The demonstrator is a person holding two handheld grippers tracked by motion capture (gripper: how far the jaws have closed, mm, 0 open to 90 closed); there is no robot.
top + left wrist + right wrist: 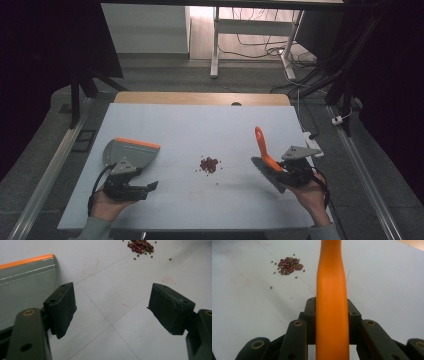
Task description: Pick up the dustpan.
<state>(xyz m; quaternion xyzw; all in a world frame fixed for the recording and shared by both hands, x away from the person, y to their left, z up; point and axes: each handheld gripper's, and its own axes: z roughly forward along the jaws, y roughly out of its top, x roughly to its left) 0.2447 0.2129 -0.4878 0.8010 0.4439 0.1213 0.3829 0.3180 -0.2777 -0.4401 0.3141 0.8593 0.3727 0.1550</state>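
In the high view, the left gripper [150,186] sat at the lower left of the frame, held low over the pale grey table [200,125], with a grey plastic dustpan edged in orange [131,151] lying just above it. In the left gripper view its two black jaws stood wide apart with only bare table surface between them; the dustpan [25,285] filled the upper left of that frame, just beside the left jaw, though whether the two touched could not be told.

The right gripper [290,176] was at the lower right of the high view, clamped on the orange plastic handle of a small brush [264,154]. The handle rose up and slightly left from the jaws, while the dark bristle head slanted down toward the table at the gripper's left. In the right gripper view the handle of the brush [332,302] ran straight up the middle of the frame, pinched between the two jaws pressed against its sides.

A small heap of dark red beans mixed with a few green ones [209,164] lay near the centre of the table, between the two grippers and well apart from both. It appeared at the top right of the left gripper view [141,246] and at the upper left of the right gripper view [289,265], with a few stray beans scattered round it.
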